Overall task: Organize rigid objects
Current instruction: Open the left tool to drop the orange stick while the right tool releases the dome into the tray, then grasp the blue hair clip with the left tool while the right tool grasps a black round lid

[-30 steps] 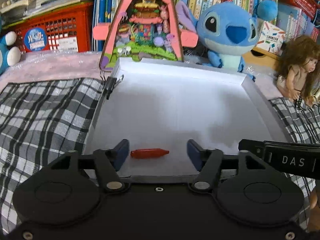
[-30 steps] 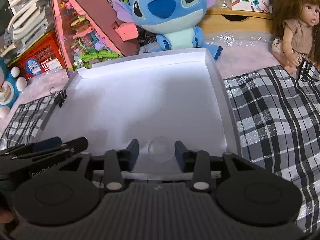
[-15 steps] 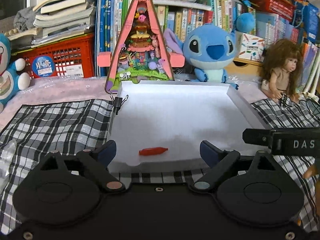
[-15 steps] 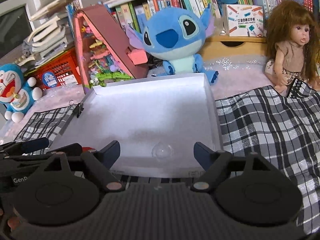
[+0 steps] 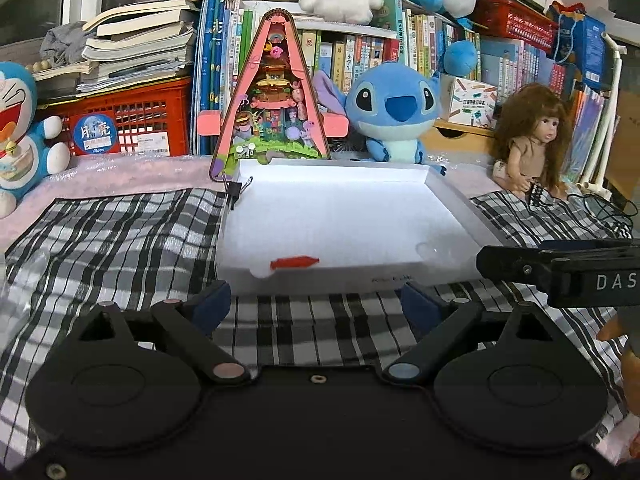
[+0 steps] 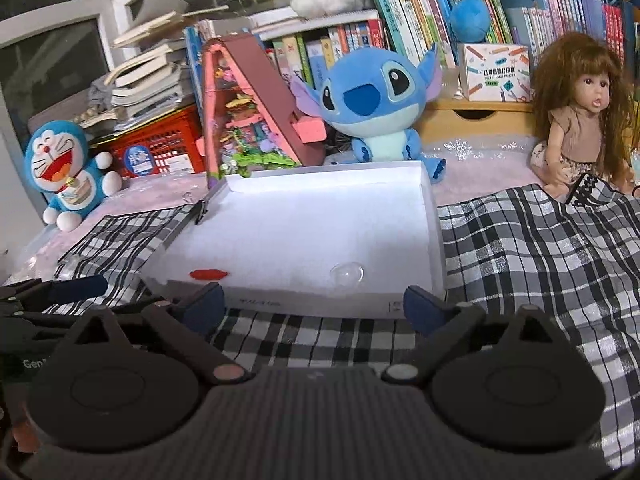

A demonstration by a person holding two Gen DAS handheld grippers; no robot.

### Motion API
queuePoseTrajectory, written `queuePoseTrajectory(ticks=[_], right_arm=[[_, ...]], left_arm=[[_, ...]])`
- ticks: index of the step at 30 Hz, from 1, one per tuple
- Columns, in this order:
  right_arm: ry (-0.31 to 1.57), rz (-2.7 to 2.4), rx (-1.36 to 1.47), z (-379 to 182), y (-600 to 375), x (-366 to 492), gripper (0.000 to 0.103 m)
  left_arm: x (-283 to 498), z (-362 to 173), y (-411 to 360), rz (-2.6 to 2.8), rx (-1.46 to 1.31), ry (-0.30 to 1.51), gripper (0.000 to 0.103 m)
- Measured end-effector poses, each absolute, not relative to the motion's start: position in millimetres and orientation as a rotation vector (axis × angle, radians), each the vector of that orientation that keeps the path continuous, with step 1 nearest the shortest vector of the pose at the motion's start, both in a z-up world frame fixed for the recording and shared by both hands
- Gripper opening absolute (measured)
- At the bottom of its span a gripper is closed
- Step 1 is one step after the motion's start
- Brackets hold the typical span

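Note:
A white shallow tray (image 5: 340, 216) (image 6: 320, 224) lies on a black-and-white plaid cloth (image 5: 120, 240). Near its front edge a small red piece (image 5: 295, 262) (image 6: 209, 274) lies on the left and a clear round dome (image 6: 347, 273) on the right. My left gripper (image 5: 314, 302) hangs open over the cloth just in front of the tray, with nothing between its blue pads. Beside it my right gripper (image 6: 314, 304) is in front of the tray too. Its jaws are opening, wide apart and empty. Both objects lie free in the tray.
Behind the tray stand a triangular toy house (image 5: 276, 92), a blue plush (image 5: 394, 108) and a doll (image 5: 528, 136). A blue-and-white cat plush (image 6: 66, 168) and a red crate (image 5: 128, 120) are at the back left. A black binder clip (image 5: 236, 190) grips the tray's left corner.
Both grippers have drawn back from inside the tray to the cloth in front of it and opened wider. The red piece and the clear dome stay in the tray.

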State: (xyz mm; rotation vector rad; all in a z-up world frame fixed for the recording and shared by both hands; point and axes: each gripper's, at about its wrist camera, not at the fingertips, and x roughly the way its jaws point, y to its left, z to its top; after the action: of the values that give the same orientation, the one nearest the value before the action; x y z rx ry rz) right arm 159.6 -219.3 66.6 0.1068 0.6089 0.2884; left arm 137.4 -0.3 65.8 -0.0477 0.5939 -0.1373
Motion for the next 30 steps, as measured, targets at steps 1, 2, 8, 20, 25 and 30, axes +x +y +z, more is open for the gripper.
queuePoseTrajectory(ticks=[1, 2, 8, 20, 25, 30], right_arm=[[0.6, 0.291, 0.1, 67, -219, 155, 0.101], [0.591, 0.294, 0.094, 67, -218, 151, 0.102], [0.5, 0.307, 0.052, 67, -214, 121, 0.103], [0.393, 0.327, -0.017, 52, -207, 71, 0.103], [0.375, 0.33, -0.061, 41, -201, 55, 0.103], [0.36, 0.31, -0.078, 31, -200, 42, 0.103]], left_arm=[[133, 65, 0, -0.139, -0.047, 0.591, 0.091], [129, 64, 0, -0.141, -0.046, 0.589, 0.092], [103, 57, 2, -0.163, -0.059, 0.58, 0.092], [63, 49, 3, -0.153, -0.063, 0.524, 0.092], [51, 42, 2, -0.142, -0.052, 0.507, 0.092], [39, 35, 3, -0.138, -0.052, 0.493, 0.092]])
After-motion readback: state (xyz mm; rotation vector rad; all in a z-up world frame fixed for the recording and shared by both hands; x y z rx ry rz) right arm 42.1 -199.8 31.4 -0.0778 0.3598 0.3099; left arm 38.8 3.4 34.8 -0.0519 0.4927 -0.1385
